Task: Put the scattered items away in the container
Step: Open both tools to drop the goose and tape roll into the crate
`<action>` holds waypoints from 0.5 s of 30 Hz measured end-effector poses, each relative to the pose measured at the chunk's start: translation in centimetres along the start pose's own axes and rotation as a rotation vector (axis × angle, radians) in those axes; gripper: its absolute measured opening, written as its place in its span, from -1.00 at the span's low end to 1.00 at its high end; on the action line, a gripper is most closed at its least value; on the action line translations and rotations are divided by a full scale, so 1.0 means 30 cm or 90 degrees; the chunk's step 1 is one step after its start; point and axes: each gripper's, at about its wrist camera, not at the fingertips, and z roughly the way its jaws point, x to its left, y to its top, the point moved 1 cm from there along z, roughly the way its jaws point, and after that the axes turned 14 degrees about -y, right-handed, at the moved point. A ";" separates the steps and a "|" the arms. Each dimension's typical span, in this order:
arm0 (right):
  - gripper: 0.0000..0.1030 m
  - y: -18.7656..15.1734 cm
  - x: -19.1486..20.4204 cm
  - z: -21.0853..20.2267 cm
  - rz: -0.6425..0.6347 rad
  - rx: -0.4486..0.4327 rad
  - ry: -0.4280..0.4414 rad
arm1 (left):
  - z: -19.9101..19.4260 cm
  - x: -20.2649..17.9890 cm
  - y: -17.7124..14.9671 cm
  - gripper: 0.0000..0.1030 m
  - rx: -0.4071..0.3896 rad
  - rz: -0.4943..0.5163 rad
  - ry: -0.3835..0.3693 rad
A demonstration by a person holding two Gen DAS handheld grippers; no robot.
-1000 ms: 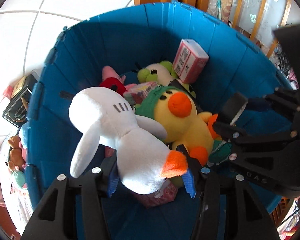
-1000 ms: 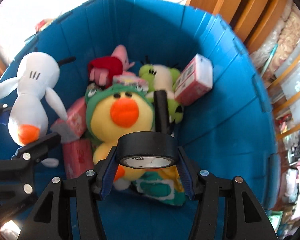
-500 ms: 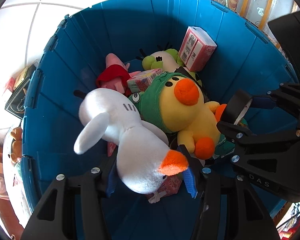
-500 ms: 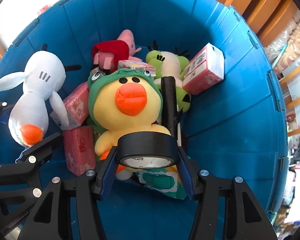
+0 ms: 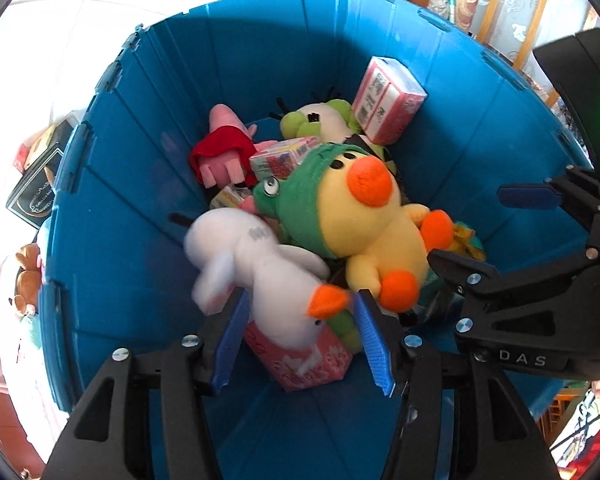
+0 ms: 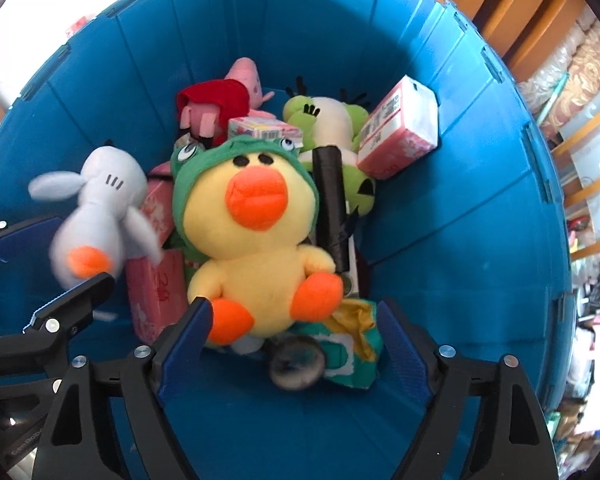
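The left gripper (image 5: pixel 300 336) hangs over the blue container (image 5: pixel 148 264). The white goose plush (image 5: pixel 268 280) lies blurred between its blue pads, and I cannot tell if they press on it; probably it is being let go there to drop inside. To its right, the right gripper (image 6: pixel 292 344) has just been opening and stands wide with nothing held. The black tape roll (image 6: pixel 296 364), blurred, is below it on the container floor, beside the yellow duck plush (image 6: pixel 256 240).
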 end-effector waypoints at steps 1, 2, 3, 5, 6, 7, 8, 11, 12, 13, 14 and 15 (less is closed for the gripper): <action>0.64 -0.008 -0.001 -0.008 -0.002 -0.003 -0.002 | -0.006 -0.007 -0.008 0.04 -0.003 0.003 -0.001; 0.64 -0.018 -0.002 -0.016 -0.004 -0.005 -0.003 | -0.014 -0.014 -0.016 0.04 -0.007 0.005 -0.004; 0.64 -0.028 -0.004 -0.025 -0.005 -0.008 -0.002 | -0.024 -0.021 -0.023 0.04 -0.012 0.007 -0.007; 0.64 -0.047 -0.011 -0.041 -0.002 -0.014 -0.001 | -0.045 -0.033 -0.036 0.04 -0.023 0.009 -0.015; 0.64 -0.055 -0.016 -0.050 0.002 -0.016 -0.001 | -0.059 -0.039 -0.044 0.04 -0.030 0.013 -0.018; 0.64 -0.064 -0.021 -0.059 0.006 -0.018 0.001 | -0.073 -0.046 -0.051 0.04 -0.037 0.017 -0.020; 0.64 -0.073 -0.027 -0.069 0.011 -0.022 0.002 | -0.088 -0.053 -0.058 0.04 -0.045 0.020 -0.022; 0.64 -0.099 -0.044 -0.109 0.024 -0.038 0.010 | -0.138 -0.067 -0.082 0.04 -0.070 0.027 -0.028; 0.64 -0.109 -0.049 -0.127 0.028 -0.045 0.013 | -0.155 -0.070 -0.091 0.04 -0.079 0.030 -0.028; 0.64 -0.118 -0.051 -0.146 0.030 -0.055 0.017 | -0.171 -0.071 -0.100 0.04 -0.087 0.032 -0.028; 0.64 -0.126 -0.053 -0.165 0.032 -0.065 0.023 | -0.187 -0.071 -0.110 0.04 -0.094 0.033 -0.029; 0.64 -0.134 -0.053 -0.186 0.036 -0.076 0.030 | -0.204 -0.071 -0.120 0.04 -0.102 0.035 -0.029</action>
